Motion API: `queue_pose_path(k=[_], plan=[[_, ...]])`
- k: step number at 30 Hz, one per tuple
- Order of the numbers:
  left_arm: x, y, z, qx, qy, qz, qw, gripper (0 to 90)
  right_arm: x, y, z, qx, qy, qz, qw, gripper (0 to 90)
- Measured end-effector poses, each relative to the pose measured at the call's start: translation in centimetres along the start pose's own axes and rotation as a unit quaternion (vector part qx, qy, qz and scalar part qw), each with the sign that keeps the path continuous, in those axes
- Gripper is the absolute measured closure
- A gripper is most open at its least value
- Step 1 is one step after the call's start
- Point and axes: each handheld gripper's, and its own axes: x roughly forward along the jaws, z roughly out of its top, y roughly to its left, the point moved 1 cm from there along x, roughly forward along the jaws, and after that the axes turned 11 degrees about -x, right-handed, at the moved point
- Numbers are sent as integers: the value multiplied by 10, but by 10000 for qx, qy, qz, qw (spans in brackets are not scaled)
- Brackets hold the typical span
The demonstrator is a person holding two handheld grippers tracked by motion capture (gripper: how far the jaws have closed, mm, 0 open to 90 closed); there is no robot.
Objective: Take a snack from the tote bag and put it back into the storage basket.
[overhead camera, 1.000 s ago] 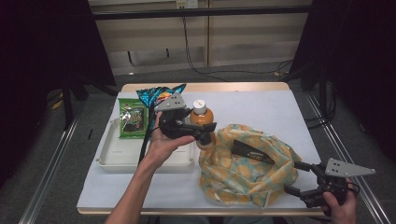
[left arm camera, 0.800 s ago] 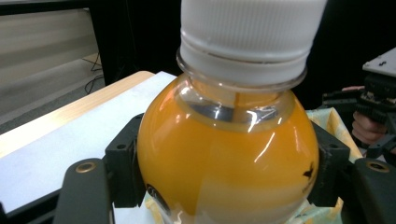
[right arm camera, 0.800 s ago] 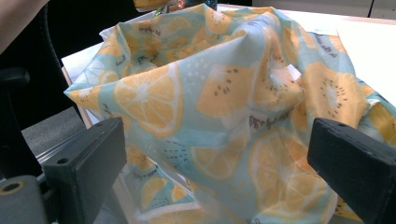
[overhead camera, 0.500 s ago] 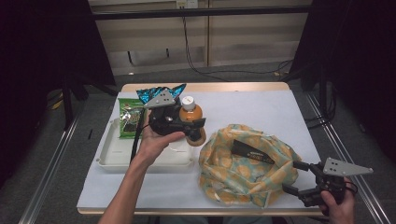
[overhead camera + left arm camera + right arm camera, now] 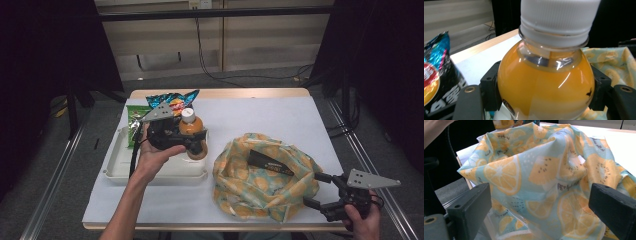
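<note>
**Juice bottle over the tray**

Left tool (image 5: pixel 192 142) pinching orange juice bottle (image 5: pixel 191 131), upright, above right end of white tray (image 5: pixel 117 162) near table's left edge. Right tool (image 5: pixel 320 192) spread, at right rim of fruit-print bag (image 5: pixel 265 185), near table's front right corner.

Orange juice bottle (image 5: pixel 192 131) w/ white cap; lemon-print teal bag (image 5: pixel 265 185).

We see a bottle (image 5: pixel 192 131) of orange juice with a white cap, upright, at the right end of the white tray (image 5: pixel 116 161). Right of it on the worktop (image 5: pixel 280 117) lies the fruit-print cloth bag (image 5: pixel 265 182), crumpled, mouth open.
</note>
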Motion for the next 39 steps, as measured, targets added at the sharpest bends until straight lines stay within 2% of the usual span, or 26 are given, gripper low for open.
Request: queue_pose_path(k=[5,11,14,16,18,20,22,26,35,37,39], plan=[[-3,7,-11,-30,69,76,9999,305,2,-2,0,32,28,14,10000,39],[-9,14,-13,-68,-10,204,9998,305,3,0,0,13,29,11,10000,39],[-11,17,-16,30,61,256,9996,305,2,0,0,-4,31,9,10000,39],[-13,19,-18,-28,70,333,9994,305,1,0,-1,-20,37,27,10000,39],[-13,22,-21,-23,83,358,9993,305,1,0,0,-22,34,29,10000,39],[-11,25,-25,-17,114,298,9995,305,1,0,-1,-30,37,48,10000,39],[-9,28,-29,-7,236,421,9988,305,1,-1,-1,-15,45,31,10000,39],[-5,32,-40,-42,284,474,9985,305,2,0,0,-20,66,42,10000,39],[-4,41,-58,133,495,287,9983,304,4,0,-1,-14,61,68,10000,39],[-5,45,-60,125,540,296,9980,304,3,0,-1,-8,57,65,10000,38],[-8,49,-61,78,473,292,9984,304,3,0,-1,0,66,48,10000,38]])
